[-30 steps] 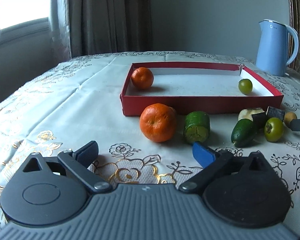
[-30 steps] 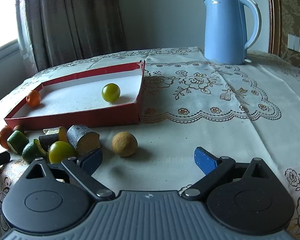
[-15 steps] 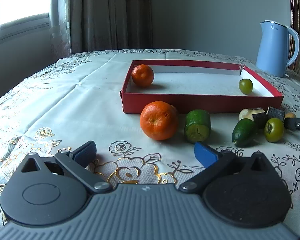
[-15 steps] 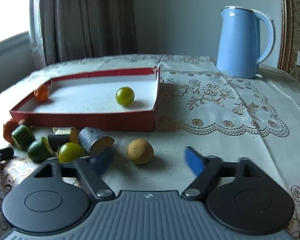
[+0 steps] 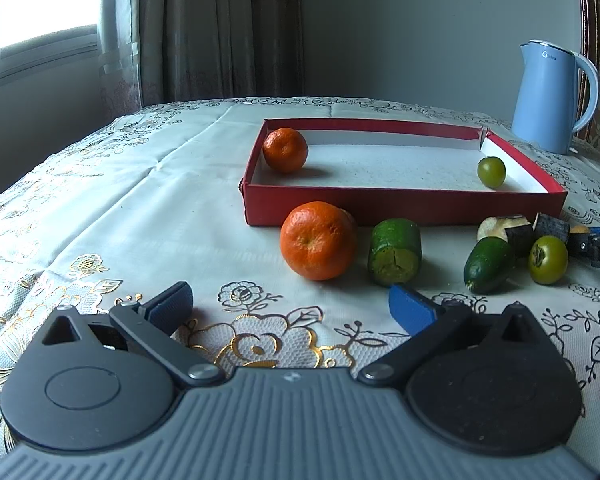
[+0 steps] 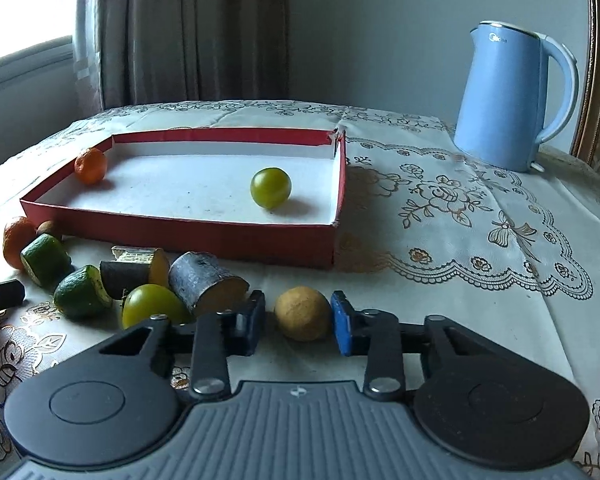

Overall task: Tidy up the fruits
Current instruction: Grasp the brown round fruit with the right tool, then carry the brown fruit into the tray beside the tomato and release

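Right tool (image 6: pixel 298 322), partly spread, is placed astride the tan fruit (image 6: pixel 301 313) before the red tray (image 6: pixel 180 232) on the tabletop; even closure is advised. Left tool (image 5: pixel 290 306) is held spread, empty.

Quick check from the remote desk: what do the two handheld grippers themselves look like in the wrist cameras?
Both match. The left gripper and right gripper have ribbed grey bodies, two black round discs, black linkage arms with silver pivot screws, and blue finger pads. No cables or sleeves visible.

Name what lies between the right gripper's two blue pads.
A small tan round fruit sits between the right gripper pads on the tablecloth, shown in the right wrist view.
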{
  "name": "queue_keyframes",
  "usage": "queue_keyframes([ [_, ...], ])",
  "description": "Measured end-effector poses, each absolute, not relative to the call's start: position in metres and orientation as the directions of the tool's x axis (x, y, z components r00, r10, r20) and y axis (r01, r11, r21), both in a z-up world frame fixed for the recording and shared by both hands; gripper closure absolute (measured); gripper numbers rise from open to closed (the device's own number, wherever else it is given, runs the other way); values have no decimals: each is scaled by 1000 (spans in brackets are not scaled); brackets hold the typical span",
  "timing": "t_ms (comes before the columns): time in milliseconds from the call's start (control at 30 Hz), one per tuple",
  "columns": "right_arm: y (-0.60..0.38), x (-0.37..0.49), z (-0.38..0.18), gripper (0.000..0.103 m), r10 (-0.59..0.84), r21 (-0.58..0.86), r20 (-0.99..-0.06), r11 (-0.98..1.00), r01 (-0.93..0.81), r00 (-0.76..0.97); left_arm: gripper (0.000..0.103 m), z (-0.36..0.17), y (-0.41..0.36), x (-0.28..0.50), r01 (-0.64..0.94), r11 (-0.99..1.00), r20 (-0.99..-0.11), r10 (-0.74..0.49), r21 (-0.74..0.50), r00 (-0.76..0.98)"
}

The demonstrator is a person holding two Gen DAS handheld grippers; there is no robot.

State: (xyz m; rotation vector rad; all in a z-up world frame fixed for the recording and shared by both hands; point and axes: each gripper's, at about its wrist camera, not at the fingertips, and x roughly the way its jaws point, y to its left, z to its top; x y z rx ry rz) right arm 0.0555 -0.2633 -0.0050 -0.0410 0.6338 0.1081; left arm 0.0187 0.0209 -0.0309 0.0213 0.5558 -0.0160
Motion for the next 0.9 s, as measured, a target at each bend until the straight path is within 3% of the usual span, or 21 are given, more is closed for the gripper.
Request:
queue_keyframes([
  [900, -261, 75, 30, 74, 58, -14, -492, 997, -75, 869, 0, -31, 20, 19, 20, 1000, -529, -9, 15, 849],
])
